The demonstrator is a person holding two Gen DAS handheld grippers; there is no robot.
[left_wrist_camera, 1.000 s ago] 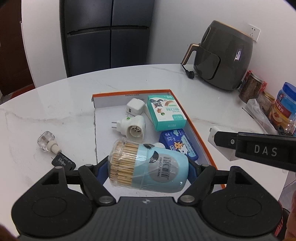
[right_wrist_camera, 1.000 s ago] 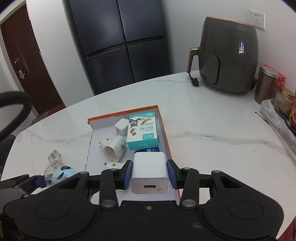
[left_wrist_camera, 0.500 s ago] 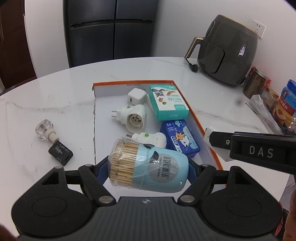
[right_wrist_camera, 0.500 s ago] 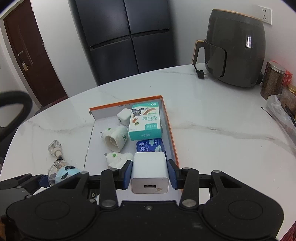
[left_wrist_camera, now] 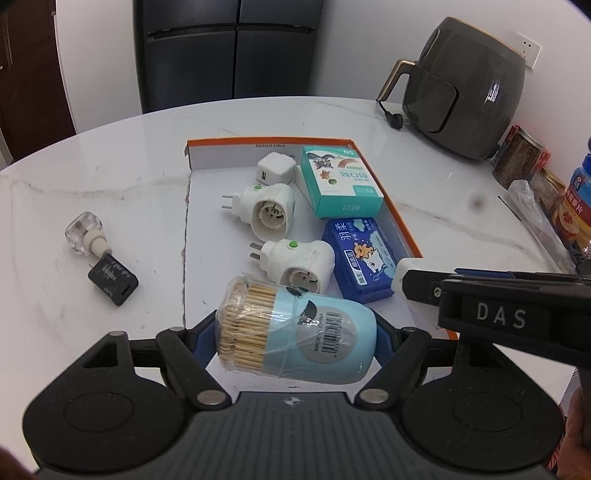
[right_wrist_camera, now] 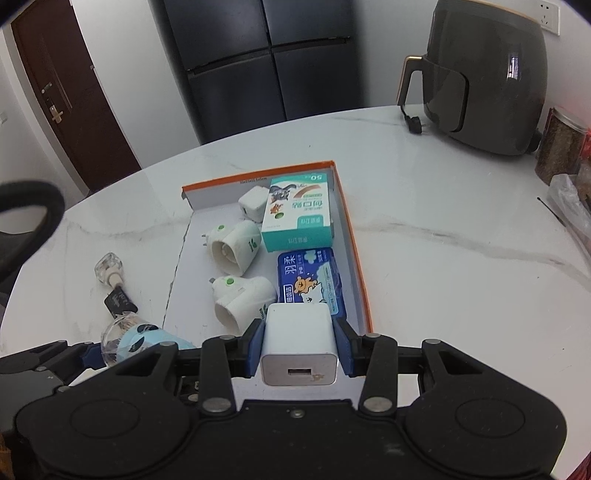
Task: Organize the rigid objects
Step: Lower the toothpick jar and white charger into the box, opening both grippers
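Just ahead of both grippers lies the tray (left_wrist_camera: 402, 225); left gripper (left_wrist_camera: 295, 338) clamps the toothpick jar (left_wrist_camera: 295, 338) crosswise, right gripper (right_wrist_camera: 299, 349) grips a charger (right_wrist_camera: 299, 349)

A dark air fryer (left_wrist_camera: 469, 88) with a brass-toned handle stands at the far right of the white marble table (left_wrist_camera: 110, 155), below a wall socket (right_wrist_camera: 550, 16), with its plug (right_wrist_camera: 413, 123) lying on the tabletop beside it. Jars (left_wrist_camera: 521, 157) and a crumpled clear bag (left_wrist_camera: 535, 214) crowd the table's right edge. Behind the table stand a black fridge (right_wrist_camera: 266, 55) and, to its left, a dark brown door (right_wrist_camera: 70, 96)
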